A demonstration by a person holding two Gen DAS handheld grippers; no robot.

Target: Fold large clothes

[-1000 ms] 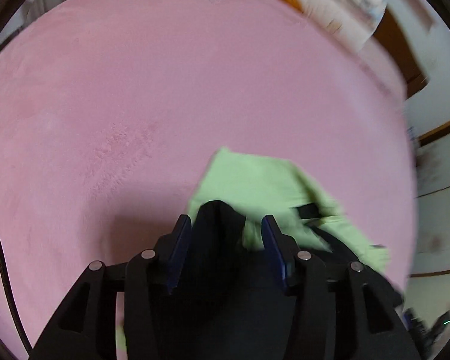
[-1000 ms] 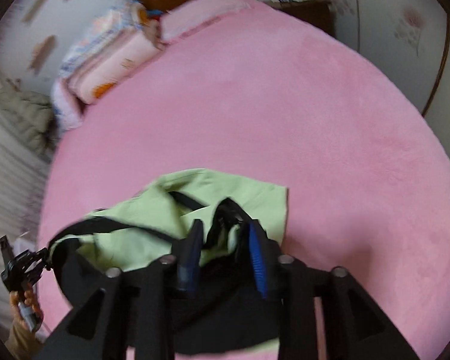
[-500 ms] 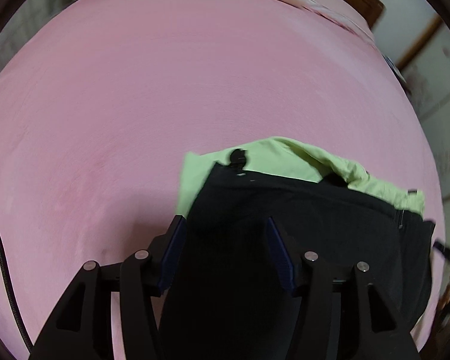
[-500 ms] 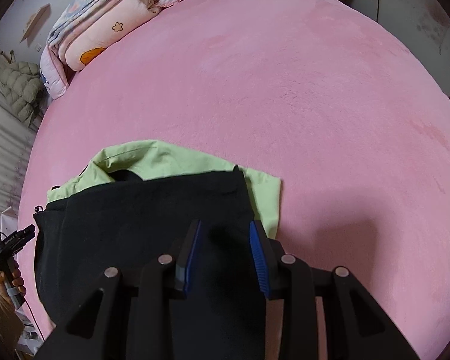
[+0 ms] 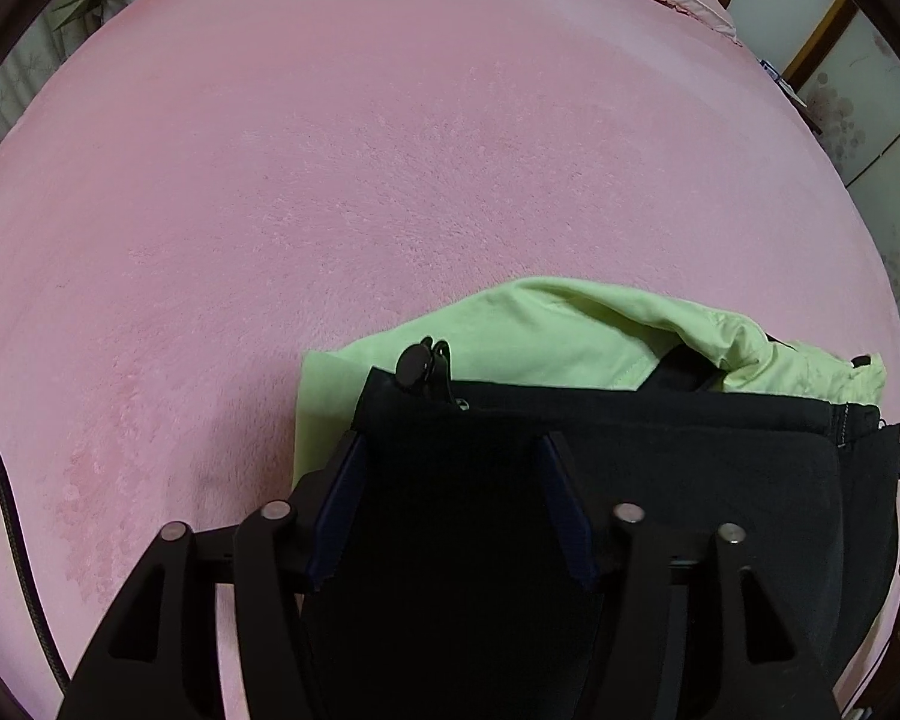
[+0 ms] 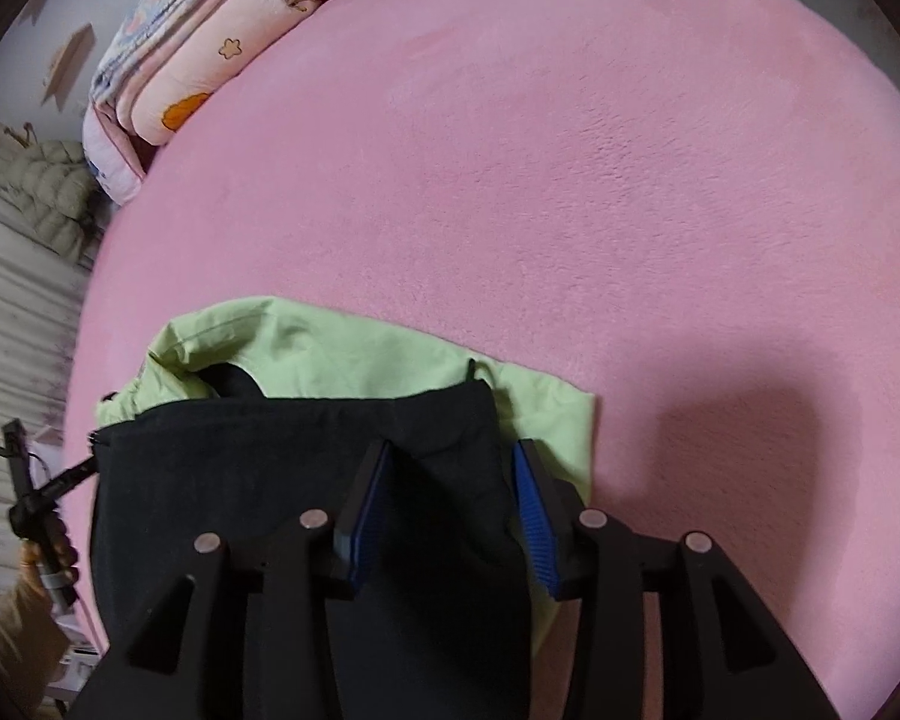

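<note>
The near part of the black garment with pale green lining (image 5: 660,468) is hidden under both tools and runs off the bottom of each view, so its full outline cannot be made out; what shows is a dark folded panel lying on the pink plush bed cover (image 5: 390,150), with green lining sticking out along the far edge and at one corner. The left tool (image 5: 450,450) stands with its blue-padded fingers apart over the black cloth; its jaws have just been opening, the fabric lies between them, and the pads do not appear to press it. The right tool (image 6: 450,456) likewise has its jaws apart and has just been opening, with a peaked ridge of black cloth between the pads, loose rather than clamped as far as the dark fabric lets one tell. A small black toggle (image 5: 417,363) at the garment's corner shows only in the left view. The right view alone shows the folded patterned quilts (image 6: 198,60) at the head of the bed, a padded grey-green jacket (image 6: 42,192) beside it, and at the left edge a hand (image 6: 42,558) gripping the other tool's handle, partly cut off.
</note>
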